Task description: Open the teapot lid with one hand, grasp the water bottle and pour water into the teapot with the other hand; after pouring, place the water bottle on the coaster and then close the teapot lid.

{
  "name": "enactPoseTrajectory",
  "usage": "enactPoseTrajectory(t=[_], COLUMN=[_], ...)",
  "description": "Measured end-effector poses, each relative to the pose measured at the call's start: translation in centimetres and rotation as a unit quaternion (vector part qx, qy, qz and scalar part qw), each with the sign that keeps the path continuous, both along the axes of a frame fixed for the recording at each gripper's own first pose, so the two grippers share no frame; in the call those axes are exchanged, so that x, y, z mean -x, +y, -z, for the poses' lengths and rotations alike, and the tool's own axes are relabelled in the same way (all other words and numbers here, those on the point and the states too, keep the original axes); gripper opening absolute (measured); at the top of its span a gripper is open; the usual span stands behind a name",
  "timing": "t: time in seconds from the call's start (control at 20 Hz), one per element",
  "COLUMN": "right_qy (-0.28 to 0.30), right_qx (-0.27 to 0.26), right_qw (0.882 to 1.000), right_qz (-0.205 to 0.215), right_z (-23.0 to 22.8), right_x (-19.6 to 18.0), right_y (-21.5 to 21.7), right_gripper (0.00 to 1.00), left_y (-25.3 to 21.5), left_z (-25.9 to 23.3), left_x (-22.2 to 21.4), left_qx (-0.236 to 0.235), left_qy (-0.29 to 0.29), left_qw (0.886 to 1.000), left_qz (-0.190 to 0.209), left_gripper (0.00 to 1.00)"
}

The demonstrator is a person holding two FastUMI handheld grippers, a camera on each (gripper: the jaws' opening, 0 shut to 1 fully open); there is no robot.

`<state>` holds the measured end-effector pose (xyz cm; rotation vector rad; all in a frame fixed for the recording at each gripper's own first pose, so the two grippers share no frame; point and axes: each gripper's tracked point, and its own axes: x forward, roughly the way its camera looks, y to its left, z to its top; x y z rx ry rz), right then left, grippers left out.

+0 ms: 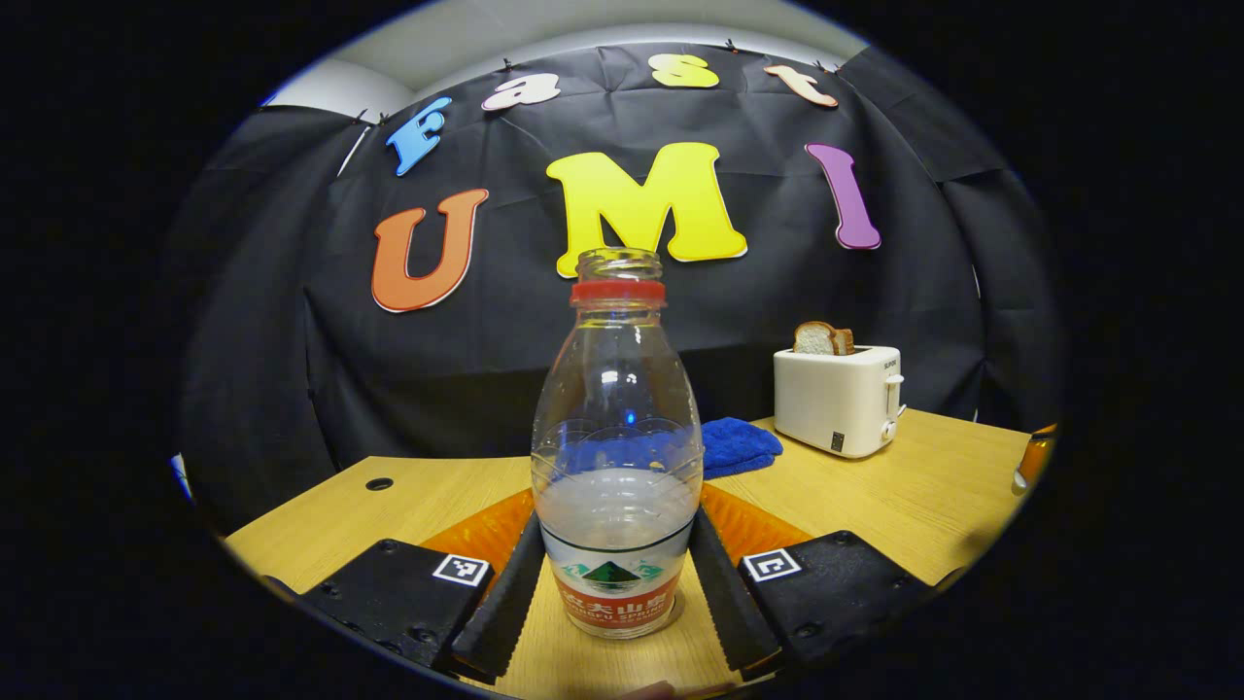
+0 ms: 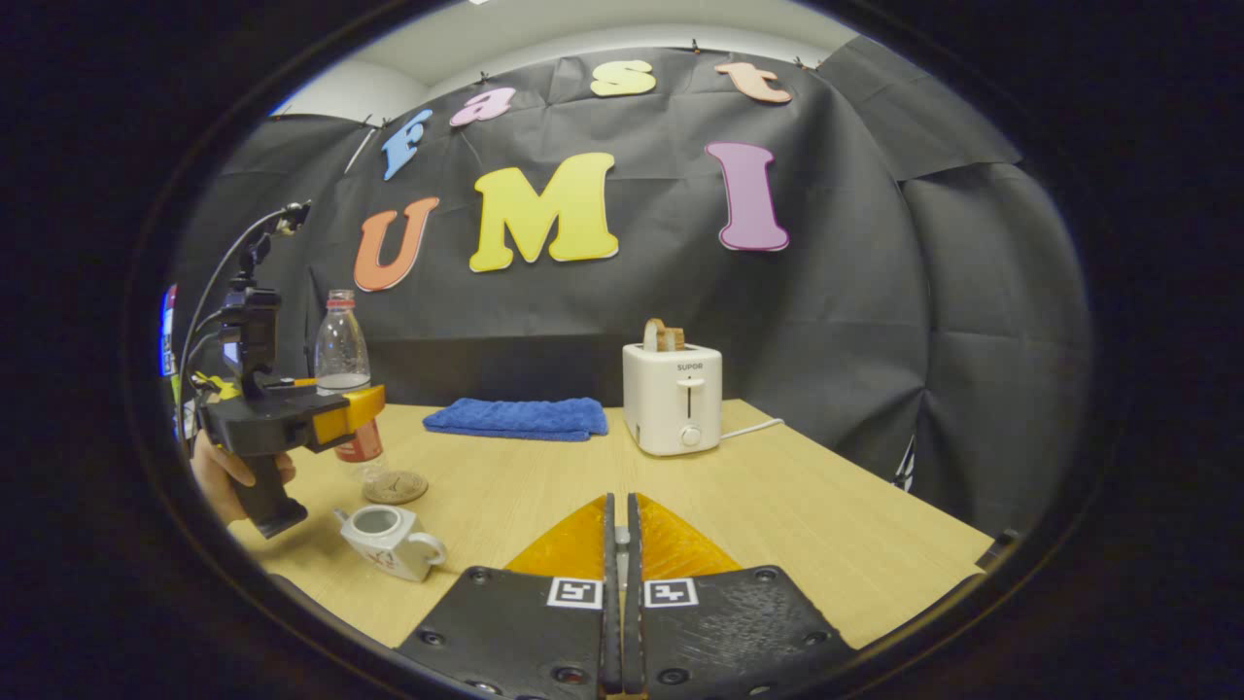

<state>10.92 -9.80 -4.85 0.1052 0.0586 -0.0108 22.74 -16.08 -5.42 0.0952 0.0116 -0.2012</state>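
Observation:
A clear water bottle [image 1: 616, 457], capless with a red neck ring and about a third full, stands upright between my left gripper's [image 1: 617, 520] fingers, which press on its lower sides. In the right gripper view the bottle [image 2: 342, 355] hangs low in the left gripper [image 2: 355, 418], just behind a round brown coaster [image 2: 396, 486]. A small white teapot [image 2: 389, 540] sits near the table's front left with its top open. My right gripper [image 2: 619, 501] is shut to the right of the teapot. Only a pale sliver of the lid shows between its fingers.
A white toaster [image 2: 673, 399] with bread in it stands at the back of the wooden table [image 2: 797, 506], and a folded blue cloth [image 2: 517, 418] lies to its left. A hand [image 2: 219, 476] holds the left gripper's handle. The table's right edge runs close by.

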Motion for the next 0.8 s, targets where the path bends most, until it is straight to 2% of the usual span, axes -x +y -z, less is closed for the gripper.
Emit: enactPoseTrajectory(t=[0.35,0.45,0.8], right_qy=[0.012,0.016,0.027], right_qx=[0.001,0.0,0.002], right_qw=[1.0,1.0,1.0], right_qz=[-0.002,-0.001,-0.005], right_z=[1.0,1.3,2.0], right_x=[-0.9,-1.2,-1.8], right_y=[0.1,0.0,0.5], right_gripper=[0.01,0.01,0.01], left_y=[0.4,-0.2,0.0], left_z=[2.4,3.1,4.5], left_x=[-2.7,-2.9,-2.7], left_qx=[0.034,0.041,0.037], left_qy=[0.018,0.028,0.05], left_qw=[0.999,0.999,0.998], left_qz=[-0.018,-0.01,-0.006], left_gripper=[0.8,0.81,0.82])
